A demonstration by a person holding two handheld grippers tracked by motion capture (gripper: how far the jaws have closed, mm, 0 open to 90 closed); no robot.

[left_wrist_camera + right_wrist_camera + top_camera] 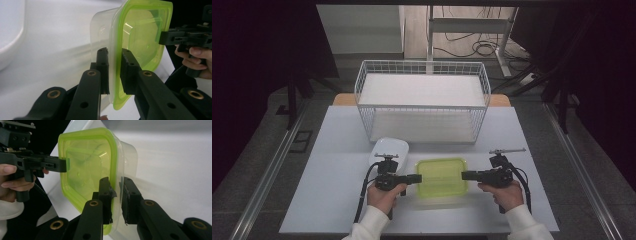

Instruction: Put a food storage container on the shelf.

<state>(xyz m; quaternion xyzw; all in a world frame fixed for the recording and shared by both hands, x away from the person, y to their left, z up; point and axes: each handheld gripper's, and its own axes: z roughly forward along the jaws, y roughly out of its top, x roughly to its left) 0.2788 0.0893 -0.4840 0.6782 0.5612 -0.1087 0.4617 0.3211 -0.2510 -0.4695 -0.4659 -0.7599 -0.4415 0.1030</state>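
**Box pinched at both short ends**

The lidded box (442, 176) lies between the grippers, its long axis running from one to the other. The left gripper (416, 178) clamps the near rim, the right gripper (465, 175) the opposite rim, above the counter (337, 150); the basket (422, 100) stands beyond both.

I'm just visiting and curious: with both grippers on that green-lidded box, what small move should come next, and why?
Probably a gentle, level lift. The left gripper and right gripper each pinch an opposite rim of the green-lidded container, so it looks held on both sides. The wire basket behind seems a likely destination.
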